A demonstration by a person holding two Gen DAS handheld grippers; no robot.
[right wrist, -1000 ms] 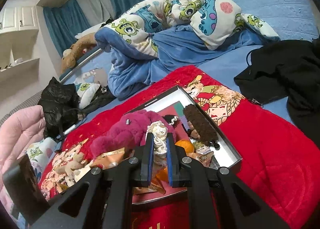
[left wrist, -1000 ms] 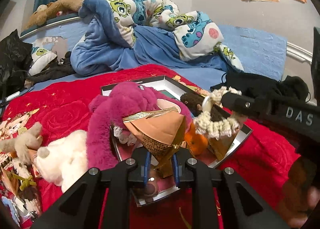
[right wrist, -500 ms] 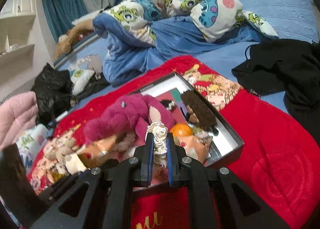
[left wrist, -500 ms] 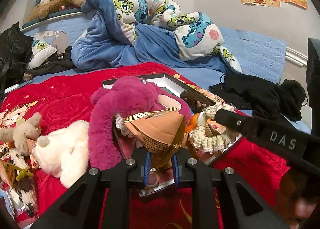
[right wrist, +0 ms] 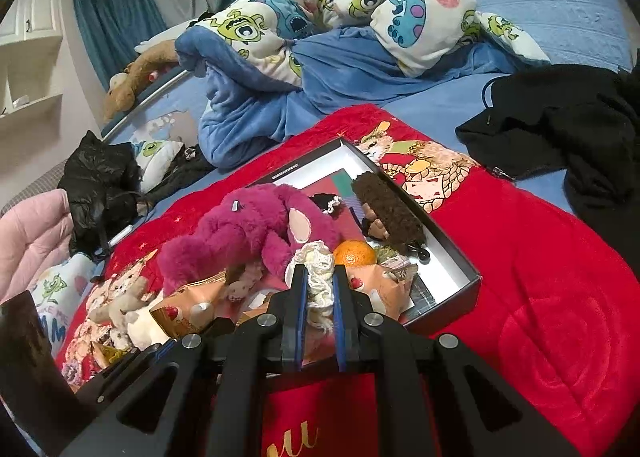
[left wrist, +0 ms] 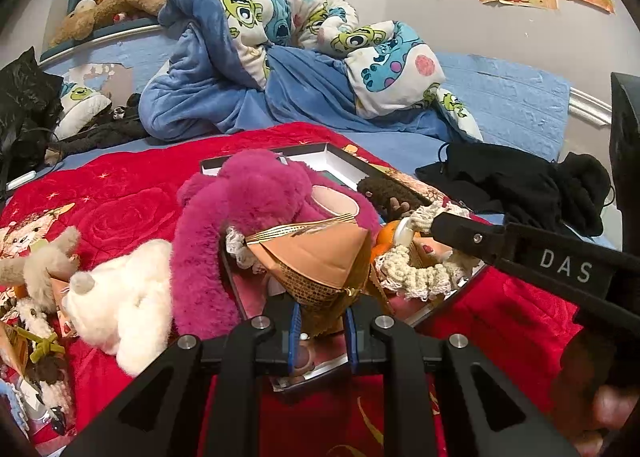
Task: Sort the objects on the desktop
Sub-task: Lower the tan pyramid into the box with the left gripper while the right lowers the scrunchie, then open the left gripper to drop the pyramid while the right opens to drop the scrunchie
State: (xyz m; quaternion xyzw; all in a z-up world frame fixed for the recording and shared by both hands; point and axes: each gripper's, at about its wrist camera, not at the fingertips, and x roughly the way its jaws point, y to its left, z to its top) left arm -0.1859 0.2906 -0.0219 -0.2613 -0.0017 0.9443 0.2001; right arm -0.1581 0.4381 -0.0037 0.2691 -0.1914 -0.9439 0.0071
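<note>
- Bedroom scene: red quilt is serving as the sorting surface, spread over a bed with a blue cartoon duvet bunched at 12 o'clock and black clothing lying at 2 o'clock, apart from the work.
- Shallow black box is sitting mid-quilt as the collection tray; judging by its contents, sorted items are going in here.
- Magenta plush is sprawling over the box's 9 o'clock wall, half in, half out, and crowding the free space.
- White plush is lying outside the box at 8 o'clock, touching the magenta one, probably not yet sorted.
- Brown fuzzy toy is lying along the box's 2 o'clock wall; orange is sitting just beside it, inside.
- Left gripper is clamping an orange snack packet low in its jaws, holding it above the box's near edge, likely for a drop.
- Right gripper is pinching a cream crochet piece, fingers closed on it, over the box near the orange.
</note>
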